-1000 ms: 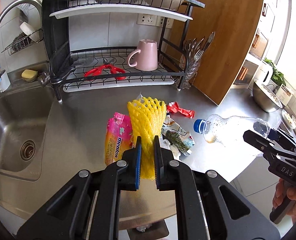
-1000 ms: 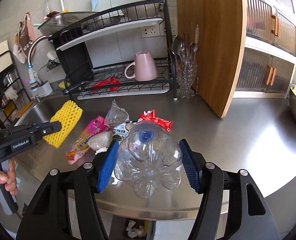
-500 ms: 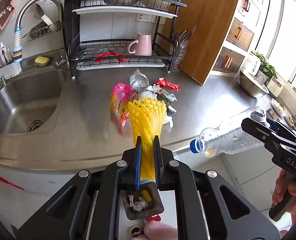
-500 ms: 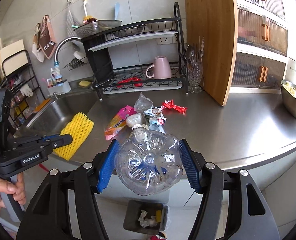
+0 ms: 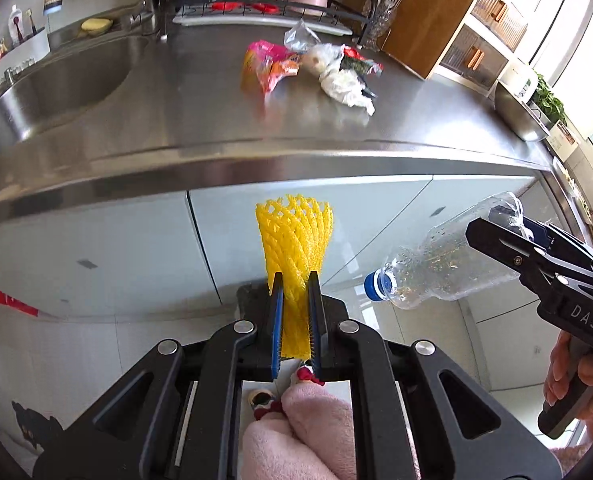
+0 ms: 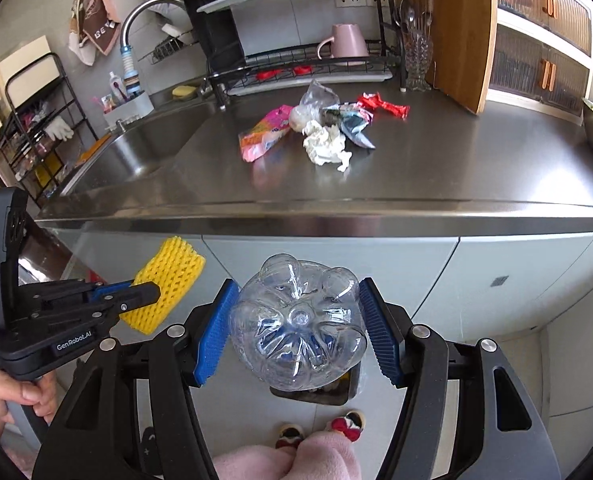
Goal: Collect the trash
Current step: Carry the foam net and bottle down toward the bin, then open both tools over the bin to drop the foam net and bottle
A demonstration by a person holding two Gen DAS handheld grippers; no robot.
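Right wrist view: the steel surface (image 6: 416,168) spans the frame, with a sink (image 6: 136,152) at its left and a dish rack (image 6: 296,68) behind. Wrappers (image 6: 264,136) and crumpled tissue (image 6: 326,148) lie mid-surface. Below its front edge, the right tongs (image 6: 296,328) clamp a clear bottle (image 6: 296,320) by its base, above a bin (image 6: 336,394) on the floor. Beside them, the left tongs (image 5: 296,304) pinch a yellow foam net (image 5: 294,240).

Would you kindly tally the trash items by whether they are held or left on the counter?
Held in a gripper: 2, yellow foam net and clear plastic bottle
On the counter: 5, pink packet, clear bag, white tissue, dark wrapper, red wrapper
Total: 7
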